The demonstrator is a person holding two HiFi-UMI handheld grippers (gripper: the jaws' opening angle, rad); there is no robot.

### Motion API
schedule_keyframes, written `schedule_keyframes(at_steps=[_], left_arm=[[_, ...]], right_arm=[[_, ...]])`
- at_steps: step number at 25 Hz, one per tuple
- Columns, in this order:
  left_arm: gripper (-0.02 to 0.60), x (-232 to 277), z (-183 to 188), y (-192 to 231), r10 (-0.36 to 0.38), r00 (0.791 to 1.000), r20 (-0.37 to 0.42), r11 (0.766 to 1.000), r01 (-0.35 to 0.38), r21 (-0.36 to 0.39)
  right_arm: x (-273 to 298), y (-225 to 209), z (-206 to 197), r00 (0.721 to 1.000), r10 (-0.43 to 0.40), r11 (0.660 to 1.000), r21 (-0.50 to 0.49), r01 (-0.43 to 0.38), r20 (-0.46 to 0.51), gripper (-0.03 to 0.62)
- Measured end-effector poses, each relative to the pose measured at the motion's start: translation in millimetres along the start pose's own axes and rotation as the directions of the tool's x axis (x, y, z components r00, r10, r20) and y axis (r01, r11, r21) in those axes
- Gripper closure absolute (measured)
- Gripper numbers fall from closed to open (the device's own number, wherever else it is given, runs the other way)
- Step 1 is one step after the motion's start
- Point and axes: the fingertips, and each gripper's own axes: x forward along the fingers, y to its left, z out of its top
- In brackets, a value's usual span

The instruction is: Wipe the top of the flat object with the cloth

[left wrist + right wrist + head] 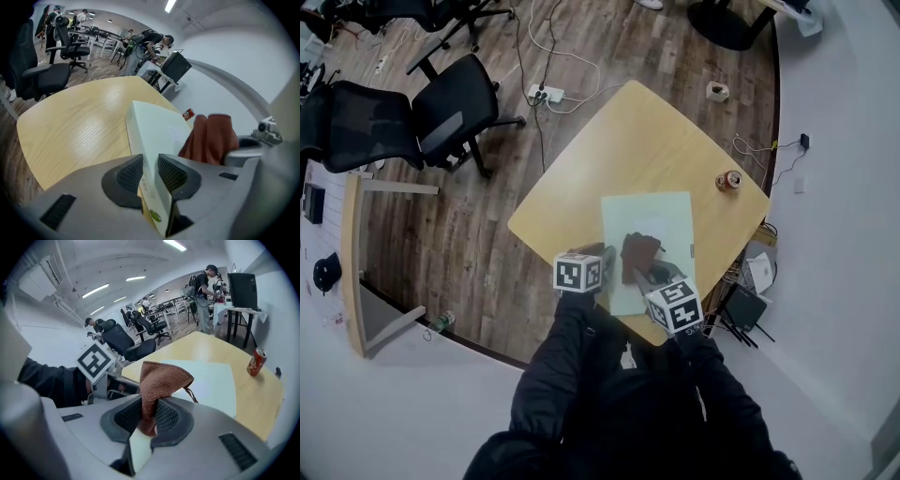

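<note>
Head view: a wood-plank floor [487,225] carries a light wooden table [581,159] with rounded corners. The flat object [661,220], a pale green panel, lies on the table's near half. A red can [729,180] stands just past the flat object's far right corner, apart from it. Black office chairs [412,117] stand well away from the flat object on its left. My left gripper [607,265] sits at the flat object's near left edge. My right gripper [654,277] is over its near end, with the brown cloth [639,251] bunched above that same end.

Left gripper view: I confirm both ribbed pads press on the flat object's thin edge, one on each side, so this tool is clamped on it. The cloth hangs to the flat object's right, and the can shows beyond its far edge.

Right gripper view: the jaws are closed on the cloth, which stands up in a folded peak above the pads. The flat object's top spreads out beyond them. I cannot tell whether the cloth touches that top.
</note>
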Motion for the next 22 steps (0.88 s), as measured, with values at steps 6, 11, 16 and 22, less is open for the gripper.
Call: schedule_keyframes(at_steps=[6,11,16,22], left_arm=[[0.460,0.9,-2.3,0.0,-0.006,1.000,-0.004,1.000,0.006,-0.003],[0.460,-0.6,-0.6,2.5,-0.010,1.000,-0.004,1.000,0.010,-0.009],[0.460,-0.4,-2.0,3.7,-0.016,1.000,-0.007,1.000,0.016,-0.008],[0.460,-1.3,-2.0,5.9,-0.006,1.000,-0.008,1.000,0.006,-0.004]], right_arm=[[29.7,-45.5,55.8,0.998,-0.060,0.998,-0.007,0.060,0.037,0.525],[60.5,-65.8,76.1,0.997,-0.079,0.997,-0.011,0.080,0.002,0.525],[74.0,-72.2,60.9,0.994,-0.094,0.996,0.007,0.094,-0.048,0.525],[69.1,-68.6,34.7,0.994,-0.084,0.996,0.036,0.087,-0.072,0.525]])
